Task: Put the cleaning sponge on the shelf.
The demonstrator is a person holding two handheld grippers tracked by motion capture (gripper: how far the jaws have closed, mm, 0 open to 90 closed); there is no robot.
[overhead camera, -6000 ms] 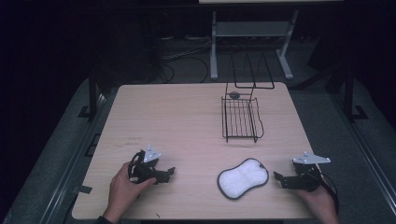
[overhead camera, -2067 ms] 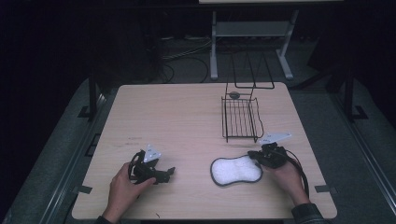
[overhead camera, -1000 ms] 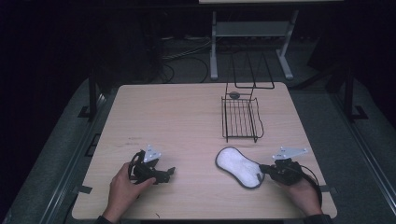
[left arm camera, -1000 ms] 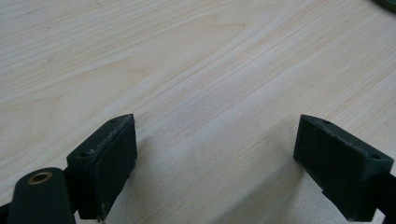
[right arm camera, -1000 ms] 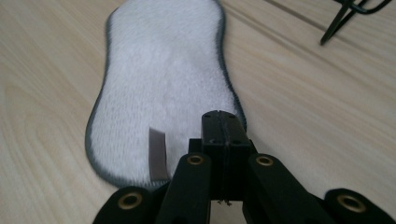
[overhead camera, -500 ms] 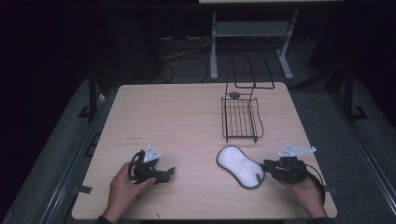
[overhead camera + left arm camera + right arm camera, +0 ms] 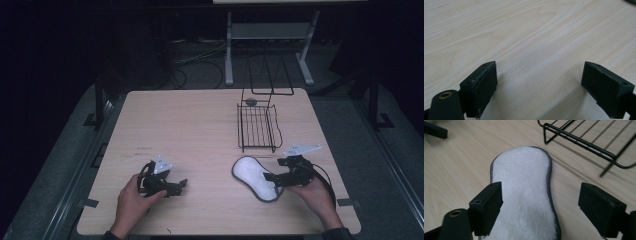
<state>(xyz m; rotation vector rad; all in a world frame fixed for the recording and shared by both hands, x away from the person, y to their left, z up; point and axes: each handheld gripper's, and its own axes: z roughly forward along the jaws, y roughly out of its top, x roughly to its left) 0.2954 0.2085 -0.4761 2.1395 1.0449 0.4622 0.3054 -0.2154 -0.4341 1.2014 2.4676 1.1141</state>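
Resting flat on the pale wooden table (image 7: 200,120), largest item first: its surface is bare apart from a black wire rack (image 7: 259,127) toward the far right and a white scrubbing pad (image 7: 255,177) with a dark edge lying near the front right, just short of the rack.

Right gripper (image 7: 272,177): held at the pad's right end, jaws spread wide and straddling the pad's near end, as the right gripper view shows; the left pad (image 7: 486,207) sits over the white pile, the other over bare wood. Nothing is pinched.

Left gripper (image 7: 177,186): resting on the table at front left, well apart from the pad, jaws spread with bare wood between them.

Judgement: the step in hand appears to be taking hold of the pad. To do it well, lower the right jaws until one slides under the thin edge, or centre them across the narrow waist, then close firmly; a shallow bite on soft pile may slip.
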